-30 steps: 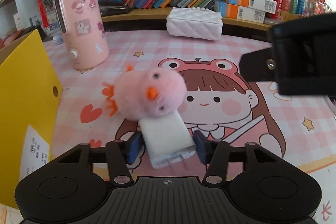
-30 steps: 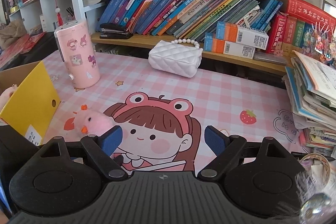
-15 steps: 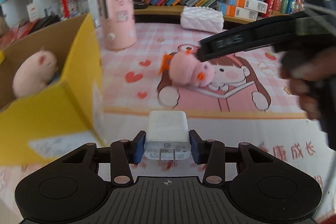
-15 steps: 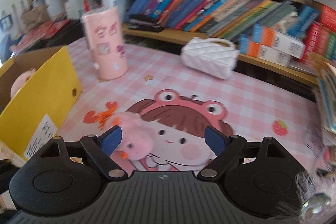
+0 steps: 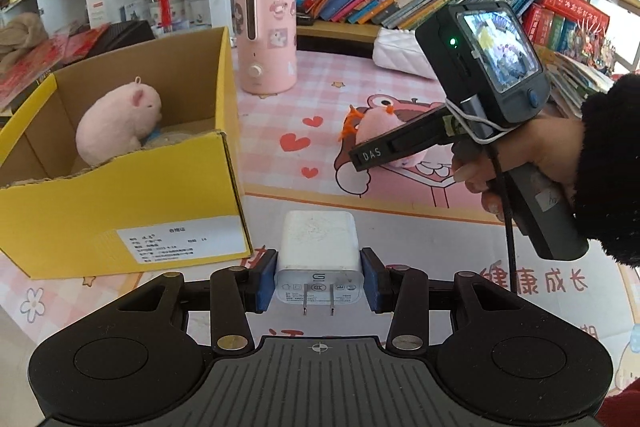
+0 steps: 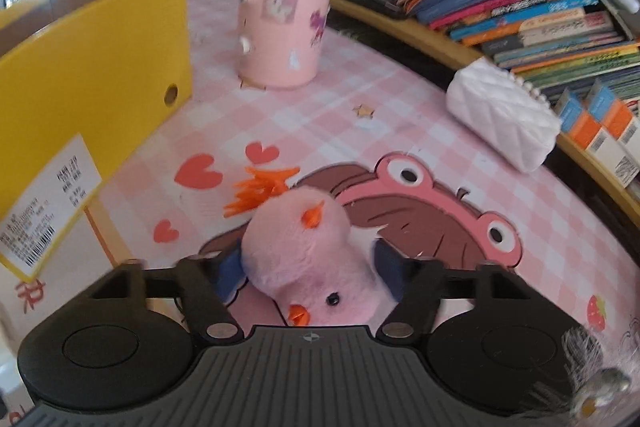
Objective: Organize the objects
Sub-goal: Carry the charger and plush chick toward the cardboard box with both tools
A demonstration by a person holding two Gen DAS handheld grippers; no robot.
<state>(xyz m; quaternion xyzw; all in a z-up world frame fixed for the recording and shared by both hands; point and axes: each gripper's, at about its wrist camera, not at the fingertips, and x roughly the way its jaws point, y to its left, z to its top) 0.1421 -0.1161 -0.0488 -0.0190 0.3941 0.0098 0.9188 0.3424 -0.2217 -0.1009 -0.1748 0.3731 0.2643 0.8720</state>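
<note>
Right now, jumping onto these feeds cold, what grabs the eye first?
The white charger is clamped in the left gripper, just right of the yellow box, which already holds a pink plush pig. On the cartoon mat, the right gripper has been closing around the pink plush chick.

White charger (image 5: 318, 251) prongs-back between blue pads; pink chick plush (image 6: 308, 251) on mat; pink pig plush (image 5: 118, 125) in yellow box (image 5: 120, 203)

The right gripper's (image 6: 306, 277) blue pads are mostly hidden behind the pink plush chick (image 6: 308, 251); whether they press it is unclear.
</note>
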